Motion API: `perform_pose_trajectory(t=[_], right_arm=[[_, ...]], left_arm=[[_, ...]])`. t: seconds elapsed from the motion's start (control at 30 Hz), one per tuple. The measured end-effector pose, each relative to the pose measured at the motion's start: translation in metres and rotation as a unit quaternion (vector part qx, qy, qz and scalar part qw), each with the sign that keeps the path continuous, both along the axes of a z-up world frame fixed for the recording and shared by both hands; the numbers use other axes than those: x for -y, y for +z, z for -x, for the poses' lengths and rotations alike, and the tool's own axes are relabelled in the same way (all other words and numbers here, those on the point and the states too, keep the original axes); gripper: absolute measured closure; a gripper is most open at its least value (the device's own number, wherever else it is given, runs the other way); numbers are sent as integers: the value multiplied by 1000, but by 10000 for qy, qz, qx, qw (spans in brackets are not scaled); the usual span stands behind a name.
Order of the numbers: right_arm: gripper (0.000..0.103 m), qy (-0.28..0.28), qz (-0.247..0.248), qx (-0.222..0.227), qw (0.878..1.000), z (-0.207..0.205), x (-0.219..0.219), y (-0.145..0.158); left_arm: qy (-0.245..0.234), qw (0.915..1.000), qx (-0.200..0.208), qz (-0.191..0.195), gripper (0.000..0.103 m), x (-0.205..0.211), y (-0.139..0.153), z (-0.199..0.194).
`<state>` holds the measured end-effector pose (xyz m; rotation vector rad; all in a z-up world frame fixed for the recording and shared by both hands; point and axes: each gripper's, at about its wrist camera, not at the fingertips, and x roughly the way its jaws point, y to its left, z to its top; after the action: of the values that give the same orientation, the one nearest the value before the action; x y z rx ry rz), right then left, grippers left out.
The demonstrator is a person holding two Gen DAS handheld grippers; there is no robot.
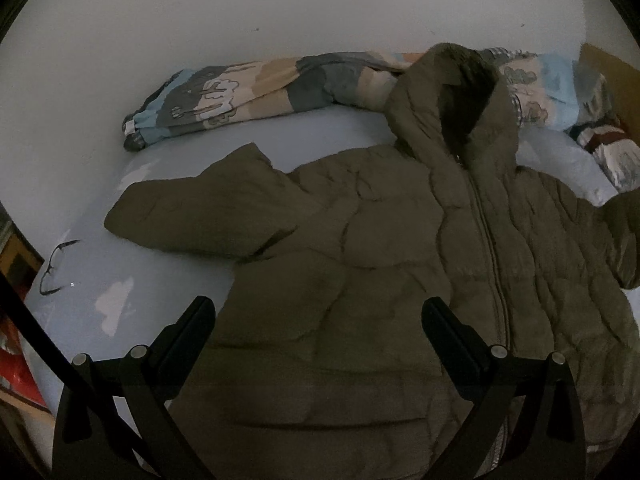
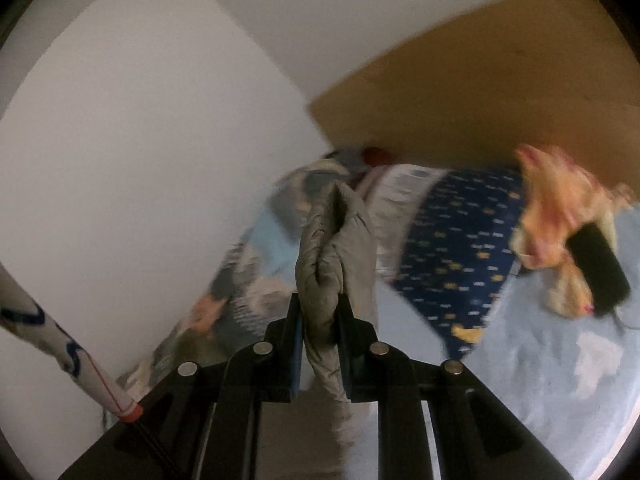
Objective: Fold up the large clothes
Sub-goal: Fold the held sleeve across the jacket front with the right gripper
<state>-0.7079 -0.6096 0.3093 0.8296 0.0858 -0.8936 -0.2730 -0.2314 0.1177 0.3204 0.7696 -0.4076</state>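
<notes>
Now left tongs [image 1: 318, 316] spread over jacket [image 1: 400, 280]; right tongs [image 2: 320, 312] pinching sleeve [image 2: 332, 248], glasses [image 1: 56, 266] nr.

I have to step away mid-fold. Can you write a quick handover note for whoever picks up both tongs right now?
Left tongs: open, empty, hovering over the jacket's lower front.
Right tongs: shut on a bunched piece of grey-olive padded fabric, probably a jacket sleeve, lifted off the bed.
Jacket lies face up, zipped, hood toward the rolled blanket; its other sleeve is spread out.
Done: no fold visible yet.
Left: sleeves in, then fold the body.
</notes>
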Motion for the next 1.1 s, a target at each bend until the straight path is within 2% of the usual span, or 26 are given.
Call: perform_pose_trajectory(t=[0.1, 0.23, 0.33, 0.47, 0.67, 0.97, 1.07, 1.1], right_arm=[[87, 430, 196, -9, 9989, -35, -27, 22], [86, 1093, 340, -53, 9934, -89, -68, 34], [86, 1597, 394, -113, 9863, -135, -100, 33], [87, 2290, 372, -219, 9725, -195, -139, 13], [87, 3062, 30, -486, 9507, -280, -186, -48], [87, 3784, -1113, -973, 9137, -386, -239, -206], [86, 3837, -1236, -1238, 9068, -404, -246, -232], [81, 3818, -1312, -1294, 9057, -408, -248, -238]], left_arm=[[76, 9999, -43, 101, 0, -11, 5, -5], [206, 9996, -94, 191, 0, -25, 10, -12], [289, 9991, -148, 257, 0, -36, 12, -18], [402, 9986, -165, 307, 0, -48, 14, -25], [568, 9973, -269, 370, 0, -58, 13, -34], [626, 9969, -303, 360, 0, -59, 11, -40], [642, 9965, -375, 393, 0, -60, 11, -42], [649, 9963, -385, 405, 0, -60, 11, -42]])
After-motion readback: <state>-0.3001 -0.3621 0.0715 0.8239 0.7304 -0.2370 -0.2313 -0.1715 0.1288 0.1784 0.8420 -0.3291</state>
